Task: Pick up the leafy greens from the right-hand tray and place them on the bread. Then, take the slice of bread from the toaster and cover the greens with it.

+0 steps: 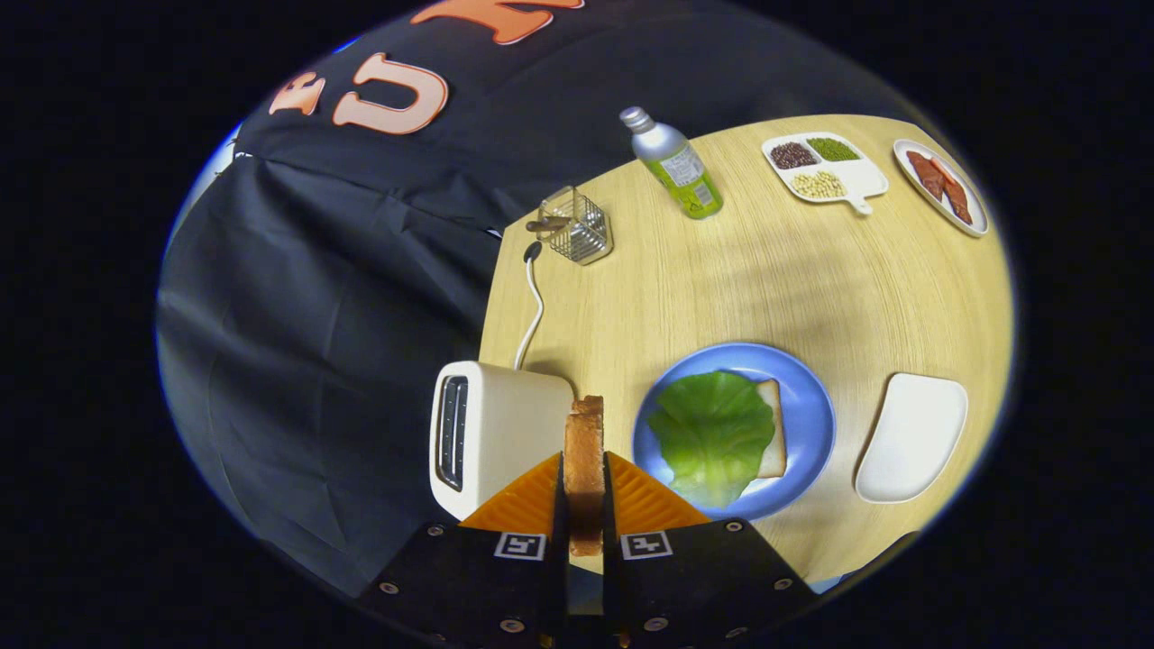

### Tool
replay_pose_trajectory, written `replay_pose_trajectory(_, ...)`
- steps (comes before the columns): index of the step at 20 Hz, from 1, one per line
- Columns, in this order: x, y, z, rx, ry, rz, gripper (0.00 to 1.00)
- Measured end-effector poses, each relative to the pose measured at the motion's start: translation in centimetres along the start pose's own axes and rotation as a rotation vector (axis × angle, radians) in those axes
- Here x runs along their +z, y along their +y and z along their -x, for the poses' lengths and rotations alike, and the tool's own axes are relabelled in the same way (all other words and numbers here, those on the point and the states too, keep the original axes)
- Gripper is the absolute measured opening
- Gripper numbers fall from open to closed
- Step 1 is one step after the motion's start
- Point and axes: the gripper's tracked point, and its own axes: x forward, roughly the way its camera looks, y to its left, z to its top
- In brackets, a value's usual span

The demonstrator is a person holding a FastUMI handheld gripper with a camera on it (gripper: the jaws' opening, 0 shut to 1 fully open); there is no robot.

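Gripper view: gripper [585, 505] clamps bread slice [585, 469] edge-on; leafy greens [712, 433] on blue plate [811, 406] lie just right.

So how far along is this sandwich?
More than halfway, it seems. The leafy greens already lie on the bread on the blue plate, and the white tray is bare. The tongs grip the toast slice beside the toaster. Left: laying it over the greens.
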Motion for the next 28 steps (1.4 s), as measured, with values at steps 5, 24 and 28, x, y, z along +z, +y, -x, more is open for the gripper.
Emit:
replay_pose_trajectory(5, -0.5, -3.4, -2.2, -0.02, 0.006, -0.015, 0.16)
replay_pose_trajectory(24, 0.1, -10.3, -2.5, -0.202, -0.071, 0.049, 0.44)
replay_pose_trajectory(28, 2.8, -9.0, 1.3, -0.204, -0.176, 0.098, 0.44)
